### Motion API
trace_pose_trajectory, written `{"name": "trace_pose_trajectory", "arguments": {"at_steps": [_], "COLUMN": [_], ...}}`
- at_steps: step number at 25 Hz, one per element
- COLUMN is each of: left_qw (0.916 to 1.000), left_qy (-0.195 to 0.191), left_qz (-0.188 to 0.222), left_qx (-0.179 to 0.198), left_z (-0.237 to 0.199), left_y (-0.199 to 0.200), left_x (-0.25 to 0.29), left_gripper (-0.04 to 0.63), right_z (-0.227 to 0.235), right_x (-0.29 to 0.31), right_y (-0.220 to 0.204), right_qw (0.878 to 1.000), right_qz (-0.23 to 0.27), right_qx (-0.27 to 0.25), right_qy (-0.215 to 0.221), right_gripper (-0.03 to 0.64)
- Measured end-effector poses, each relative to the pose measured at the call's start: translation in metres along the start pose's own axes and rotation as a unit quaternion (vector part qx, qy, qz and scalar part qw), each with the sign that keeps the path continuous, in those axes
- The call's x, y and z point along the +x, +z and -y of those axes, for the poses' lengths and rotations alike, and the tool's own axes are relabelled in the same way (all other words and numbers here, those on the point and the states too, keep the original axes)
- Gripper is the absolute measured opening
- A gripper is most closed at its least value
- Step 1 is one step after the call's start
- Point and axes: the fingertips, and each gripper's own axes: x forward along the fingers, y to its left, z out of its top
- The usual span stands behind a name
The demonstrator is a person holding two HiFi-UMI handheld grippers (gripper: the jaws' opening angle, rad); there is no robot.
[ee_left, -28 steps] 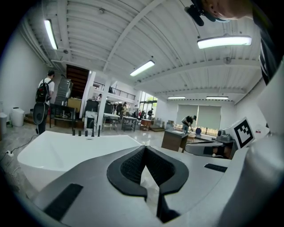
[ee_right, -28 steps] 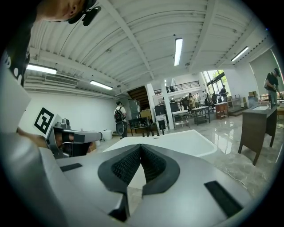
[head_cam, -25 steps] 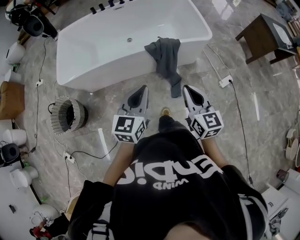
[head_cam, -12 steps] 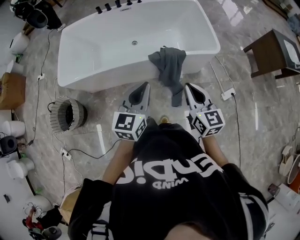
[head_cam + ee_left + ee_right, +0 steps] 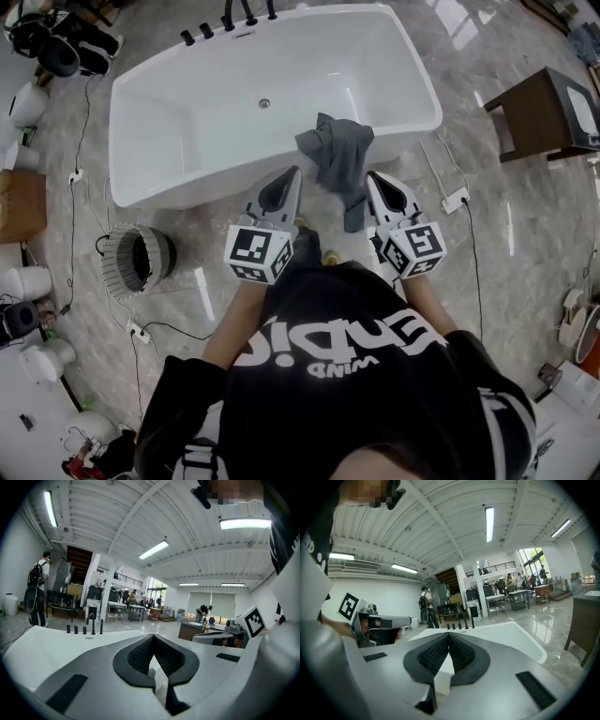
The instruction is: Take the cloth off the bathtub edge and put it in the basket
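We stand at the near long side of the white bathtub (image 5: 197,187), both grippers held out toward its wall at about the same height, side by side and pointing only a little downward. The left gripper (image 5: 289,178) has its jaws closed together with nothing between them. The right gripper (image 5: 377,183) is the same, its pads meeting at the tip and empty. Each marker cube sits just ahead of our forearms.

The grey cloth (image 5: 339,155) hangs over the bathtub's near rim toward its right end. One part is bunched on the rim and a narrow tail runs down the outer wall. Seen from the head view, it lies between the two gripper tips and just past them. The tail is just beside the right gripper, and we cannot tell whether they touch.

Marble floor (image 5: 525,253) lies open along the bathtub's near side. A power strip (image 5: 453,202) and its cable (image 5: 473,253) sit off the bathtub's near right corner. A dark wooden table (image 5: 534,117) stands well apart past its right end.

The ribbed basket (image 5: 114,258) stands on the floor just off the bathtub's near left corner, with another cable (image 5: 178,314) beside it. Its inside is dark, and we cannot make out anything in it. The bathtub itself shows only a drain (image 5: 264,103) in its basin and black taps (image 5: 230,23) on its far rim.
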Motion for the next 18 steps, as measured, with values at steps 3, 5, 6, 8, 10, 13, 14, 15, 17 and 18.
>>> {"name": "trace_pose_trajectory", "arguments": {"at_steps": [3,5,6,8,10,13,14,15,17,18], "left_qw": [0.9999,0.9997,0.9995,0.9992,0.9987,0.9979,0.9975,0.9972,0.9966,0.9964], "left_qy": [-0.013,-0.024,-0.029,-0.040,-0.049,-0.064,-0.069,-0.074,-0.081,-0.084], "left_qz": [0.002,0.003,0.004,0.004,0.001,-0.002,-0.003,-0.004,-0.006,-0.006], "left_qx": [0.002,0.005,0.006,0.009,0.009,0.010,0.011,0.011,0.010,0.010], "left_z": [-0.021,-0.031,-0.037,-0.048,-0.057,-0.067,-0.069,-0.070,-0.071,-0.071], "left_y": [0.012,0.019,0.022,0.027,0.030,0.032,0.033,0.034,0.035,0.036], "left_x": [0.025,0.038,0.044,0.053,0.062,0.075,0.079,0.083,0.090,0.093], "left_gripper": [0.012,0.012,0.012,0.012,0.012,0.012,0.012,0.012,0.012,0.012], "right_z": [0.011,0.017,0.019,0.022,0.023,0.026,0.028,0.031,0.035,0.037], "right_x": [0.025,0.038,0.044,0.056,0.066,0.077,0.079,0.081,0.084,0.085], "right_y": [0.013,0.019,0.022,0.026,0.030,0.033,0.033,0.034,0.036,0.037], "right_qw": [1.000,1.000,0.999,0.999,0.999,0.998,0.998,0.998,0.997,0.997], "right_qz": [0.006,0.009,0.010,0.012,0.012,0.013,0.013,0.013,0.013,0.013], "right_qx": [0.002,0.004,0.005,0.008,0.011,0.013,0.013,0.014,0.015,0.015], "right_qy": [-0.014,-0.026,-0.031,-0.041,-0.047,-0.058,-0.063,-0.067,-0.075,-0.079], "right_gripper": [0.014,0.014,0.014,0.014,0.014,0.014,0.014,0.014,0.014,0.014]}}
